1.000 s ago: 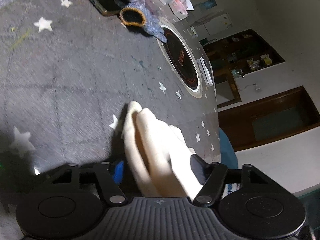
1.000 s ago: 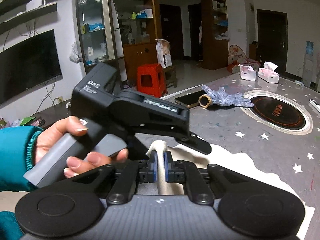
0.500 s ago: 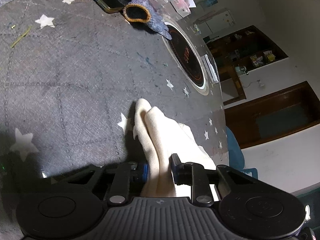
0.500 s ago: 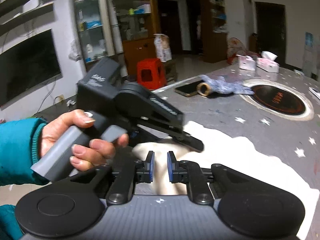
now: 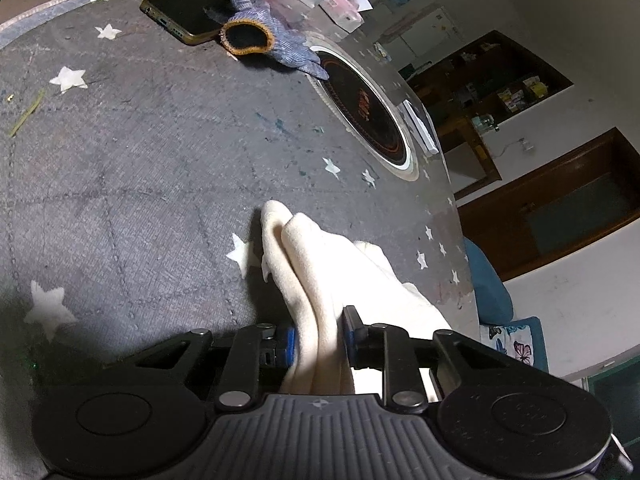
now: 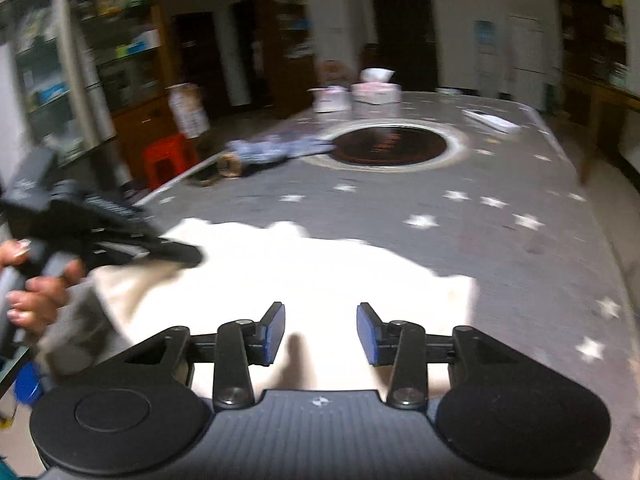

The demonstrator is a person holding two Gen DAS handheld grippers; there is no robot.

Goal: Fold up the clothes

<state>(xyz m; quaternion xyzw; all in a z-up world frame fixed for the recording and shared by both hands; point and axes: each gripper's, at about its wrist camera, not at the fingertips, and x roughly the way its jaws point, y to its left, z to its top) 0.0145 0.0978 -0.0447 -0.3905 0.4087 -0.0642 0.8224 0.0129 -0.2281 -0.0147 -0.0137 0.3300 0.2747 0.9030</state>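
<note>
A cream-white garment (image 6: 320, 272) lies on the grey star-patterned table (image 6: 500, 184). In the left wrist view my left gripper (image 5: 319, 338) is shut on a bunched fold of this garment (image 5: 312, 264), which sticks out ahead of the jaws. In the right wrist view my right gripper (image 6: 321, 334) is open and empty just above the garment's near part. The left gripper (image 6: 176, 250) shows there at the left, held by a hand, gripping the garment's left edge.
A blue knit glove (image 5: 276, 46) and a phone (image 5: 180, 16) lie at the table's far side. A round black cooktop (image 5: 362, 114) is set in the table. Tissue boxes (image 6: 356, 94) stand at the far end. A red stool (image 6: 168, 160) stands beyond the edge.
My left gripper has closed on the garment fold. My right gripper has let go of the cloth, opened wide, and swung to the right over the garment.
</note>
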